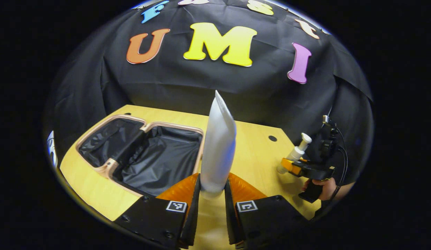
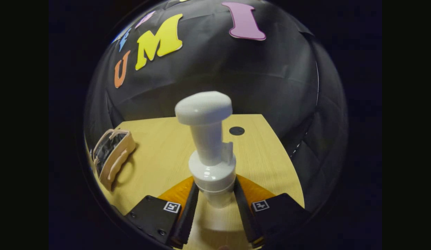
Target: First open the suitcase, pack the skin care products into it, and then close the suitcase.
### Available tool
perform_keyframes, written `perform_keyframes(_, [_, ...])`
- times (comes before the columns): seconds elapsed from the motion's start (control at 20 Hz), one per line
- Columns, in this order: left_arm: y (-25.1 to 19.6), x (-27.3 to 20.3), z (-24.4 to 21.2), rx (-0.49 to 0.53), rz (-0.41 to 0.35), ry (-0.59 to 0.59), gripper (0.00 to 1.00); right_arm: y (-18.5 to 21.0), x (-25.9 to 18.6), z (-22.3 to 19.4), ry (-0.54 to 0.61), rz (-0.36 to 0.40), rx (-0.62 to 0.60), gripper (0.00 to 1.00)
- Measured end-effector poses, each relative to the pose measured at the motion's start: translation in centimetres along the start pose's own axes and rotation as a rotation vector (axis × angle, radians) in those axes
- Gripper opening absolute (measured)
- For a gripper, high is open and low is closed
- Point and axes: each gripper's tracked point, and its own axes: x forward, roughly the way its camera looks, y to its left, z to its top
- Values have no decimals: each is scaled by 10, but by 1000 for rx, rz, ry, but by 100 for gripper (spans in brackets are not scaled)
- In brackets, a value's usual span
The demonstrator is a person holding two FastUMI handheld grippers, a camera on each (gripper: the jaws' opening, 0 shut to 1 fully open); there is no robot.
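- My left gripper [image 1: 212, 189] clamps the base of a silver tube [image 1: 218, 146], which stands upright at the centre of the left gripper view so it can drop in end-first.
- My right gripper [image 2: 215, 198] squeezes a white pump bottle [image 2: 210, 146] below its collar, head up, mid-frame in the right gripper view.
- The suitcase [image 1: 139, 152] lies open at lower left of the left gripper view, its dark lining bare.
- Both products are lifted off the yellow table [image 2: 159, 152]; packing comes next, I judge.
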Motion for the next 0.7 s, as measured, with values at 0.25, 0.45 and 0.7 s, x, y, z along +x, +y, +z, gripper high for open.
perform_keyframes(0.25, [65,6,19,-35,18,6,38,5,-21,-2,57,-39,56,49])
perform_keyframes(0.45, [97,24,17,-32,-74,119,38,38,-68,14,40,-25,63,47])
perform_keyframes(0.7, [143,65,-11,29,-137,381,38,95,-121,45,24,41,145,47])
